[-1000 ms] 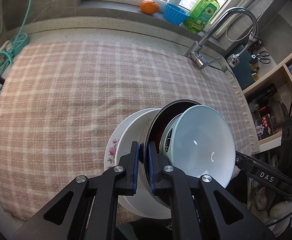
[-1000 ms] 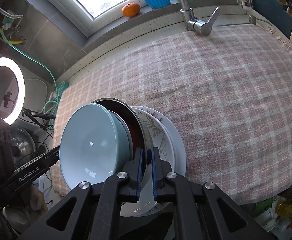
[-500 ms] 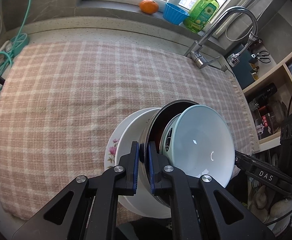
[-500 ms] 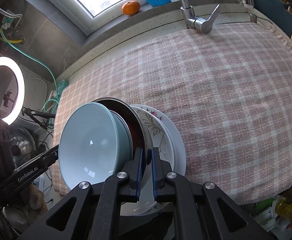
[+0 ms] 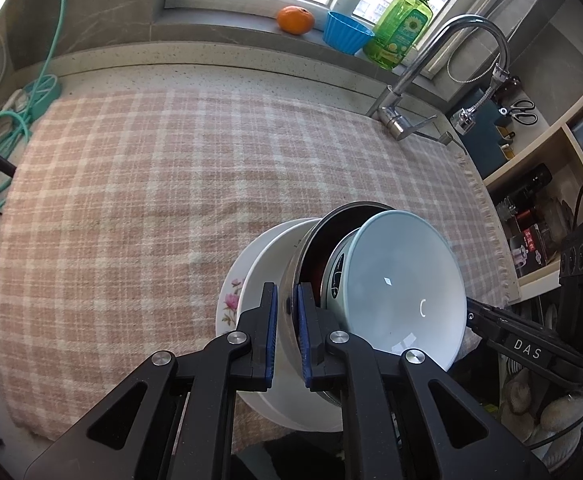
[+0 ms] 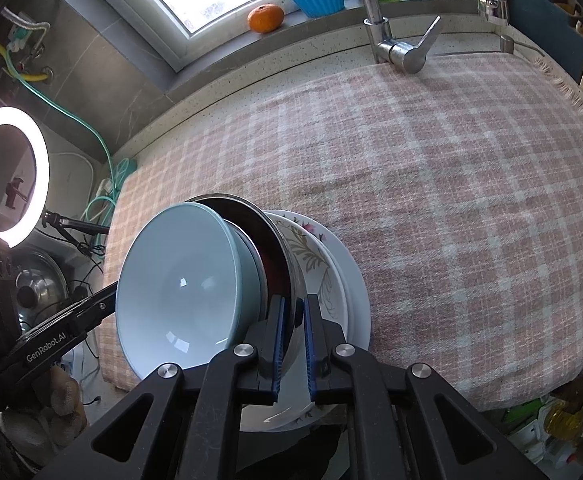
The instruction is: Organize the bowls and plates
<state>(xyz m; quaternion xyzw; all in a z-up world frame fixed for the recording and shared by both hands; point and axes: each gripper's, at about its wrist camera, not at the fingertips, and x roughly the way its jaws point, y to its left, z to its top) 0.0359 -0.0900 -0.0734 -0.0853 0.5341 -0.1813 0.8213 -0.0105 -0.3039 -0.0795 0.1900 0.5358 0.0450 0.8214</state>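
Both grippers hold one nested stack of dishes above the front of the plaid cloth. The stack has a pale blue bowl [image 5: 403, 280] [image 6: 183, 284], a steel bowl [image 5: 311, 240] [image 6: 279, 252] with a dark red inside, and a floral plate [image 5: 231, 300] [image 6: 311, 248] on a white plate [image 5: 263, 260] [image 6: 355, 280]. My left gripper [image 5: 287, 300] is shut on the steel bowl's rim. My right gripper [image 6: 292, 308] is shut on the same rim from the opposite side. The stack is tilted on edge.
A plaid cloth [image 5: 151, 184] [image 6: 431, 200] covers the counter. A faucet [image 5: 431, 76] [image 6: 387, 36] stands at the back. An orange [image 5: 295, 20], blue cup [image 5: 345, 36] and green soap bottle [image 5: 401, 32] sit on the windowsill. Shelves [image 5: 551, 184] are at the right, a ring light [image 6: 7, 172] at the left.
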